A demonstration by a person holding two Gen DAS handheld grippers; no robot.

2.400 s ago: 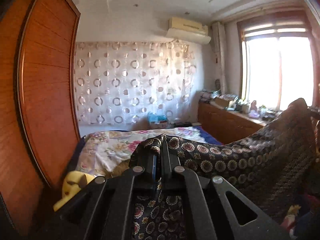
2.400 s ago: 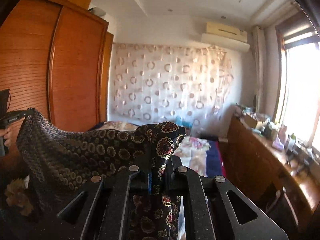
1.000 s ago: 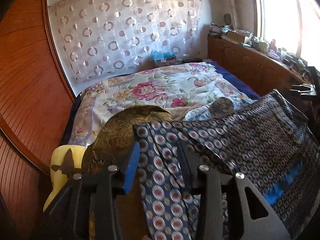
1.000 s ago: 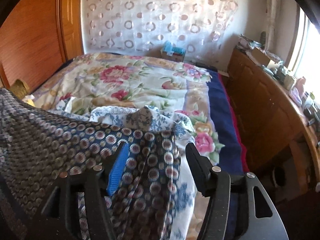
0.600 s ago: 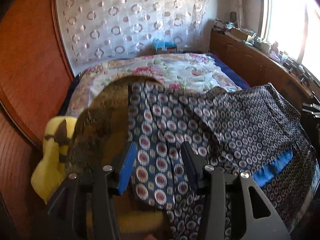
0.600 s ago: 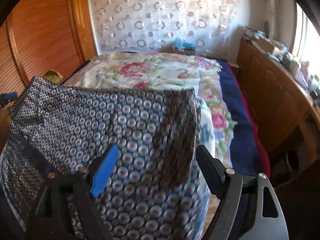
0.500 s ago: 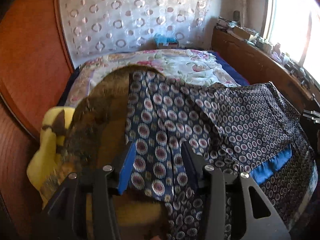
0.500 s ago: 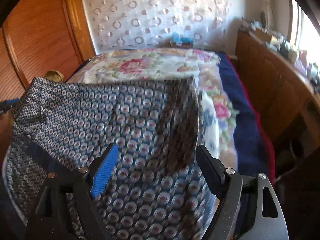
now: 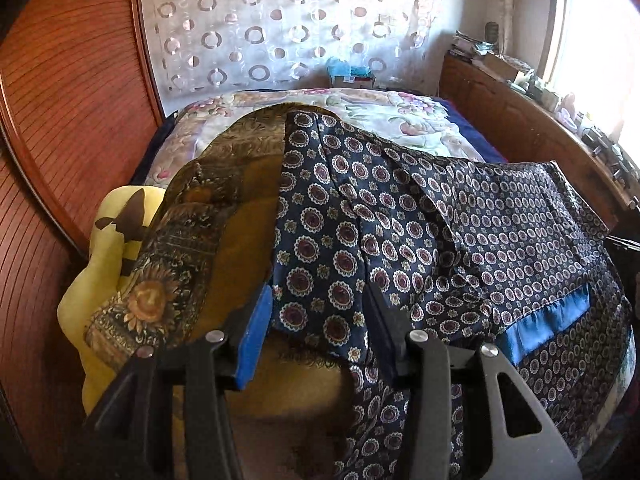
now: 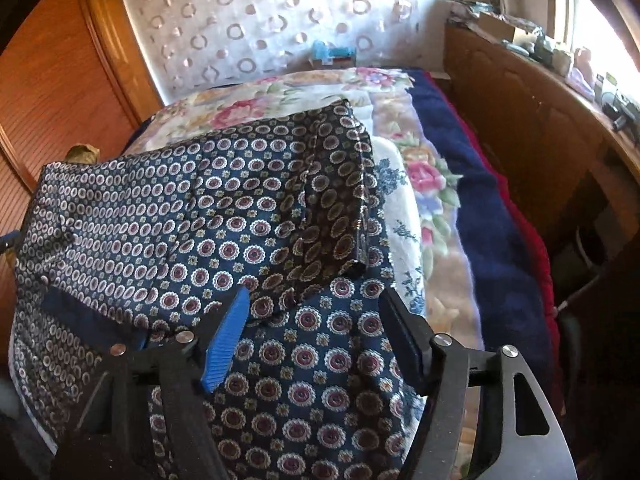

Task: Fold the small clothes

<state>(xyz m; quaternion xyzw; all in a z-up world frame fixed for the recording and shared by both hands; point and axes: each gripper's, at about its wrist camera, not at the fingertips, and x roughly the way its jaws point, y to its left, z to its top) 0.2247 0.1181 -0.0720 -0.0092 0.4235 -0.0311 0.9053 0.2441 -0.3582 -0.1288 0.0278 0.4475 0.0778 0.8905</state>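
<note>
A dark navy garment [image 9: 480, 232] with a round medallion print lies spread on the bed, with a plain blue band [image 9: 548, 320] along its near side. In the right wrist view the garment [image 10: 200, 208] has its right side folded over, darker side up. My left gripper [image 9: 318, 294] is open over the garment's left edge, with cloth lying loose between the fingers. My right gripper [image 10: 314, 294] stands wide over the right edge. Its jaws are closing, and its pads are clear of the cloth under them.
A floral bedspread [image 10: 424, 176] covers the bed. A brown-gold patterned cloth [image 9: 192, 240] and a yellow soft toy [image 9: 100, 264] lie left of the garment. A wooden wardrobe [image 9: 60, 120] stands to the left, a long wooden sideboard [image 10: 520, 120] to the right.
The garment, held up stretched between both shut grippers, has come down onto the bed. Both grippers have let go of it and drawn back a little toward its near edge.
</note>
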